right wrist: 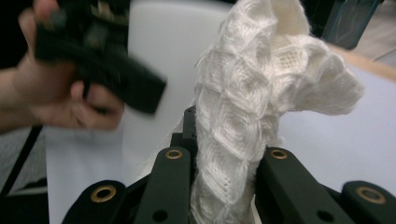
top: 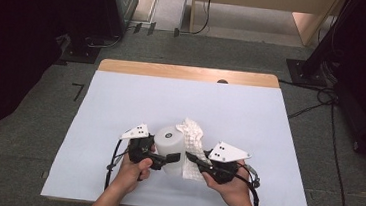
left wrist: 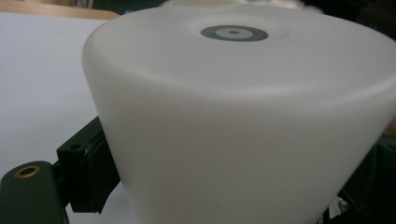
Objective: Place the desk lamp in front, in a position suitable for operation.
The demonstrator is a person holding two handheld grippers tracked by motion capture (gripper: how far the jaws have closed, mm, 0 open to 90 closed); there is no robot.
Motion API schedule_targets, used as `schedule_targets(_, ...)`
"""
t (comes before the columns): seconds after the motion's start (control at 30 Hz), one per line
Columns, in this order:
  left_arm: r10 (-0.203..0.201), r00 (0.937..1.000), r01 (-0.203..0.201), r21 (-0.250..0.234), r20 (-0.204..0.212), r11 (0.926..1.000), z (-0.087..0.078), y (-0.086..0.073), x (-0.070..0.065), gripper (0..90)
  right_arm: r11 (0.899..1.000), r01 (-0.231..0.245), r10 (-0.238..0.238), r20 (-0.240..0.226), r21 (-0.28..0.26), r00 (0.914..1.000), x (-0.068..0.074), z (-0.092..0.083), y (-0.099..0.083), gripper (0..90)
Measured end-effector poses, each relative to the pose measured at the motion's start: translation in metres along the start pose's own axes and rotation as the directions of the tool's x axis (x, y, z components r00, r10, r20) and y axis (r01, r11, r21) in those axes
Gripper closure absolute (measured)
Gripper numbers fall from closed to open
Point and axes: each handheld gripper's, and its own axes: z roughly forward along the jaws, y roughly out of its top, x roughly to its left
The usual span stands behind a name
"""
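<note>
A white translucent cup (top: 170, 141) stands upside down on the white table cover (top: 121, 97), near its front middle. My left gripper (top: 171, 158) is shut on the cup's side; in the left gripper view the cup (left wrist: 243, 116) sits between the black jaws, with a grey ring mark on its upturned base. A white knitted cloth (top: 194, 134) drapes against the cup's right side. My right gripper (top: 189, 158) is shut on this cloth (right wrist: 243, 116), which rises bunched from between the jaws of that gripper (right wrist: 224, 168). The left gripper (right wrist: 116, 79) and its hand appear blurred beside the cup (right wrist: 163, 46).
A wooden strip (top: 188, 73) runs along the table's far edge. Grey carpet surrounds the table, with cables (top: 321, 102) at the right and dark stands at the back left. Bare cover lies to both sides of and beyond the cup.
</note>
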Motion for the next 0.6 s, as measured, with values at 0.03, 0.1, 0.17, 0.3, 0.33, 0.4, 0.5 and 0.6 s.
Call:
schedule_targets(0.03,-0.003,1.0000,0.003,-0.010,0.003,0.9999,-0.002,0.001,0.001,8.1,1.000,0.000,0.000,-0.002,0.020,1.0000,-0.001,0.002,-0.002,79.3)
schedule_targets(0.1,-0.008,0.9999,0.009,-0.019,0.010,0.9998,-0.004,0.002,0.002,8.1,1.000,0.000,0.000,0.003,0.030,1.0000,-0.001,0.004,-0.003,79.3)
schedule_targets(0.17,0.006,0.9999,-0.006,0.003,0.009,1.0000,0.000,0.000,0.000,8.1,1.000,-0.003,0.002,0.013,0.009,0.9999,-0.001,0.003,0.000,79.3)
schedule_targets(0.3,0.044,0.9990,-0.045,0.053,0.005,0.9976,0.009,-0.004,-0.006,8.1,0.998,0.009,-0.007,0.033,-0.059,0.9994,0.001,-0.007,0.009,79.3)
schedule_targets(0.33,0.043,0.9991,-0.043,0.051,0.007,0.9978,0.010,-0.004,-0.007,8.1,0.997,0.006,-0.003,0.036,-0.076,0.9993,0.001,-0.009,0.010,79.3)
schedule_targets(0.4,0.038,0.9993,-0.038,0.041,0.007,0.9984,0.009,-0.003,-0.007,8.1,0.998,-0.001,0.003,0.029,-0.064,0.9996,0.000,-0.009,0.008,79.3)
schedule_targets(0.5,0.031,0.9994,-0.031,0.015,-0.017,0.9994,0.002,0.000,-0.003,8.1,1.000,-0.022,0.022,0.008,0.007,0.9997,-0.003,-0.001,0.001,79.3)
schedule_targets(0.6,0.055,0.9956,-0.057,-0.019,-0.076,0.9982,-0.004,0.003,-0.003,8.1,0.999,-0.021,0.020,0.028,0.034,0.9994,-0.004,0.003,-0.002,79.3)
